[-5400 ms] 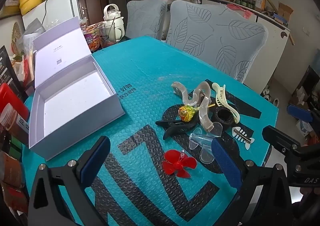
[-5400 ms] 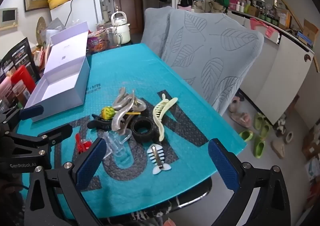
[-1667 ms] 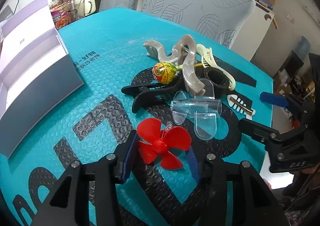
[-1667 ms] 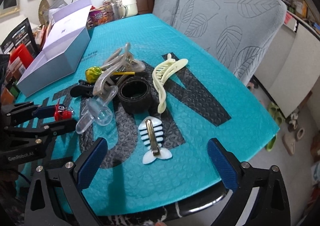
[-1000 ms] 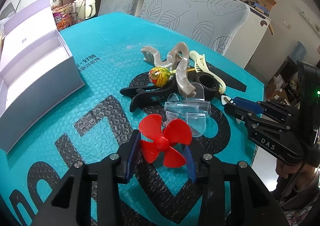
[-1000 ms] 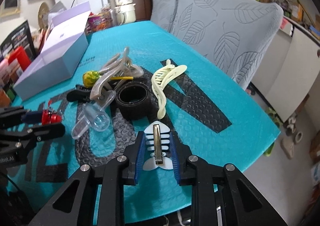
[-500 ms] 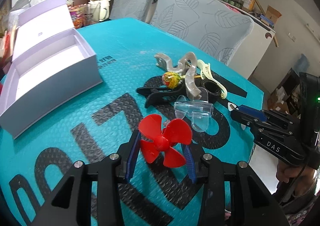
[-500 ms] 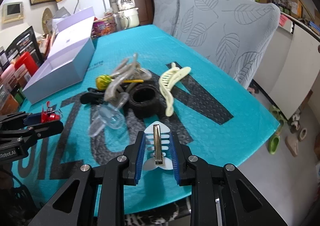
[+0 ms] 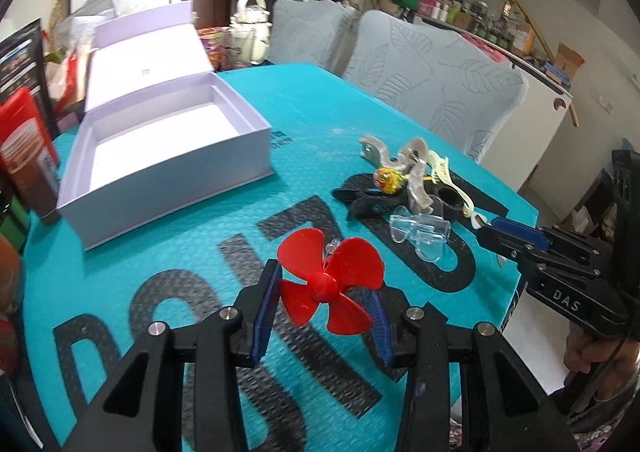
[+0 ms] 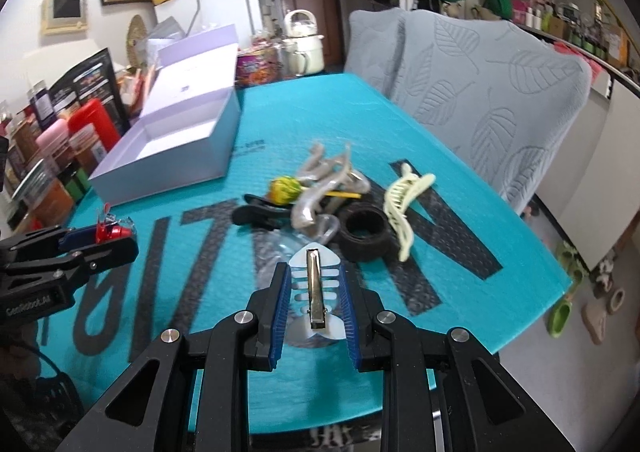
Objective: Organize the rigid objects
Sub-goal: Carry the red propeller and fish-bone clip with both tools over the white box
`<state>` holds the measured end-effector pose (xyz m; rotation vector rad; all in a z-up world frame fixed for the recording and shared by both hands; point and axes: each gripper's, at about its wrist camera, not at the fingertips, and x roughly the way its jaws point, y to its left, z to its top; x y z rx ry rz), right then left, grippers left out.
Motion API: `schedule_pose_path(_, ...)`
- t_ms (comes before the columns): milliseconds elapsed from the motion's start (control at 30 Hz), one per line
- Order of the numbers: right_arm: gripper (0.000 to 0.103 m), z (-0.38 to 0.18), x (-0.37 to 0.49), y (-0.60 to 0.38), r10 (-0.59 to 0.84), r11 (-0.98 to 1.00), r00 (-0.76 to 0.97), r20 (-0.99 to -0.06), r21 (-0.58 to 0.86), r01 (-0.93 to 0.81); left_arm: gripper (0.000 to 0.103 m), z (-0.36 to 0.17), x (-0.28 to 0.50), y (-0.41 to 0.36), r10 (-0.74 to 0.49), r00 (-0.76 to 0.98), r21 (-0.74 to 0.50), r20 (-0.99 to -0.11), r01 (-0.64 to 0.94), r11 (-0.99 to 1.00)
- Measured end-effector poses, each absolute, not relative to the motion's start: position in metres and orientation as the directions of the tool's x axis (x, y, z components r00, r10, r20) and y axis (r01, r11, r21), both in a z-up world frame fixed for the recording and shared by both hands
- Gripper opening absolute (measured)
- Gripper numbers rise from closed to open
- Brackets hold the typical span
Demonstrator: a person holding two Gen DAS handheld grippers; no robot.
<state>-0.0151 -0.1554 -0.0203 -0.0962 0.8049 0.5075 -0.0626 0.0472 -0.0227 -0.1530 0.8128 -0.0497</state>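
Red fan (image 9: 329, 284) pinched in my left gripper (image 9: 322, 316), fish clip (image 10: 316, 288) clamped in my right gripper (image 10: 315, 306); both held above the mat, short of the box (image 9: 168, 172), ready for dropping in.

I have the right gripper (image 10: 314, 292) clamped on the white fishbone hair clip (image 10: 316, 288), lifted above the teal tabletop (image 10: 460, 292). Just past it lie the black ring (image 10: 364, 236) and cream claw clip (image 10: 404, 208). The left gripper (image 10: 100, 238) pinches the red propeller (image 10: 108, 232) near the open lavender box (image 10: 176, 148).
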Motion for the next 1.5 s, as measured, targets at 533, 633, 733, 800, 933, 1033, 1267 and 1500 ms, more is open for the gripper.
schedule_pose_path(533,0.024,-0.004,-0.043,-0.101,0.536,0.754,0.509,-0.673,0.109,-0.648,0.041,-0.006,-0.105,0.087,0.034,0.73,-0.138,-0.683,-0.174,0.975)
schedule_pose_path(633,0.024,-0.005,-0.044,-0.086,0.569,0.715,0.479,-0.668,0.115,-0.689,0.041,-0.002,-0.114,0.096,0.065,0.732,-0.131,-0.678,-0.208,0.969)
schedule_pose_path(733,0.024,-0.002,-0.046,-0.071,0.603,0.671,0.448,-0.66,0.116,-0.732,0.041,0.004,-0.121,0.105,0.108,0.736,-0.12,-0.669,-0.251,0.961)
schedule_pose_path(800,0.024,0.0,-0.047,-0.06,0.623,0.639,0.432,-0.652,0.106,-0.762,0.041,0.006,-0.125,0.11,0.133,0.737,-0.115,-0.663,-0.275,0.955)
schedule_pose_path(933,0.024,0.006,-0.05,-0.036,0.654,0.568,0.401,-0.642,0.066,-0.821,0.041,0.007,-0.127,0.122,0.168,0.73,-0.11,-0.662,-0.317,0.942)
schedule_pose_path(1033,0.024,0.011,-0.052,-0.02,0.674,0.52,0.375,-0.636,0.048,-0.853,0.041,0.01,-0.128,0.131,0.19,0.73,-0.107,-0.656,-0.339,0.935)
schedule_pose_path(1267,0.024,0.024,-0.056,0.013,0.717,0.43,0.332,-0.613,0.015,-0.903,0.041,0.024,-0.126,0.153,0.25,0.736,-0.076,-0.629,-0.378,0.923)
schedule_pose_path(1500,0.024,0.033,-0.044,0.036,0.732,0.405,0.306,-0.609,0.027,-0.914,0.041,0.041,-0.113,0.171,0.27,0.755,-0.05,-0.598,-0.372,0.927)
